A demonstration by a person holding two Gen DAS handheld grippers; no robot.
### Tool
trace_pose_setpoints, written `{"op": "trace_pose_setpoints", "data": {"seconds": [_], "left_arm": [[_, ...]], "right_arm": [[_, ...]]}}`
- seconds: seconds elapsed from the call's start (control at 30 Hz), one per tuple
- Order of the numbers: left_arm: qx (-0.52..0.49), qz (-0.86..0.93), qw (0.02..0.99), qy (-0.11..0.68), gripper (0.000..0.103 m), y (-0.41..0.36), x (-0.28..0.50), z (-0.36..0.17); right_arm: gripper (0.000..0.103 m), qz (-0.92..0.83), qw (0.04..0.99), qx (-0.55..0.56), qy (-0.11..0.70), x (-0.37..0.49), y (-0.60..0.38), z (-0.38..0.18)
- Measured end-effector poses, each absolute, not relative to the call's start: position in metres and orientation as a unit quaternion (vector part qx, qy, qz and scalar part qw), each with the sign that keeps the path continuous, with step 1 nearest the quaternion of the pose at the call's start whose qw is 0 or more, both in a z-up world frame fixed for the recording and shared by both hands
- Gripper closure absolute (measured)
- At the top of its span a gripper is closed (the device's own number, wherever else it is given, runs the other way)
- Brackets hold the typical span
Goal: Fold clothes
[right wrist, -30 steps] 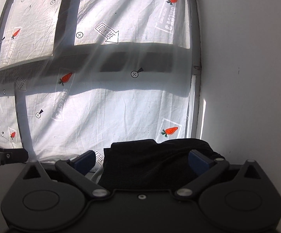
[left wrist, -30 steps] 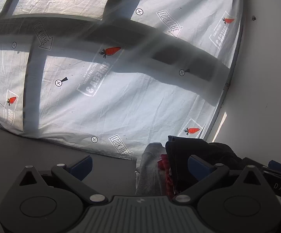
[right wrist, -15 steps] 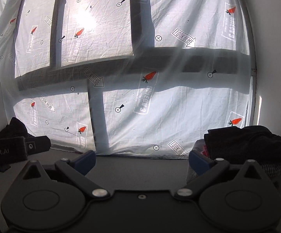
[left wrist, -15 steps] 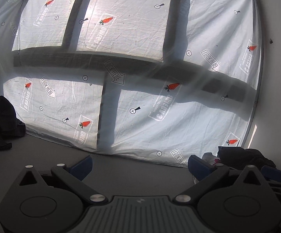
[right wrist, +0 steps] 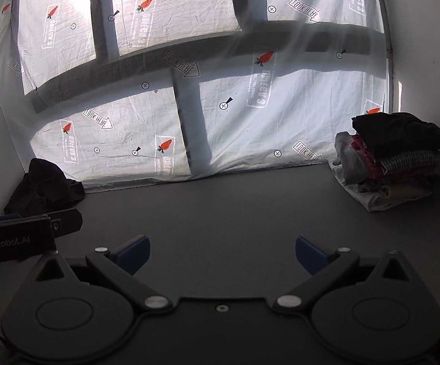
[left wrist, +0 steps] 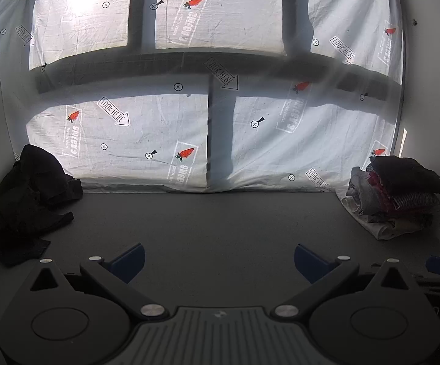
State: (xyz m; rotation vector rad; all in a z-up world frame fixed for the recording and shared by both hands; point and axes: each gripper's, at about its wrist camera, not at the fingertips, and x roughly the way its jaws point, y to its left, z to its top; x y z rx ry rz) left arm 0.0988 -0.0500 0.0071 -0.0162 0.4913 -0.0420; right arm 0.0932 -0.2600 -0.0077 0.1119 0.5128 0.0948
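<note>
The main risk lies in the next pickup: the dark crumpled clothes (left wrist: 28, 200) at the far left of the surface (left wrist: 220, 228) are bunched and tangled, so a pinch could lift several layers at once or drag the heap. A careless reach to the right could also topple the folded stack (left wrist: 396, 194) by the wall. The left gripper (left wrist: 218, 258) and right gripper (right wrist: 223, 251) both hover low over the bare middle, level, facing the sheet-covered window (left wrist: 207, 91), fingers spread wide and holding nothing.

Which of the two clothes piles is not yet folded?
The dark heap at the table's left edge: it lies crumpled and loose. The right pile is stacked in flat folded layers.
</note>
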Motion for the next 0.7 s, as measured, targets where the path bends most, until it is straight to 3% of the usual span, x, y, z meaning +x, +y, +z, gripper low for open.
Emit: {"op": "trace_pose_setpoints", "data": {"seconds": [0.7], "left_arm": [[-0.019, -0.016, 0.971, 0.238, 0.000, -0.011, 0.032, 0.001]], "right_arm": [[0.000, 0.061, 0.963, -0.017, 0.263, 0.027, -0.202, -0.006]]}}
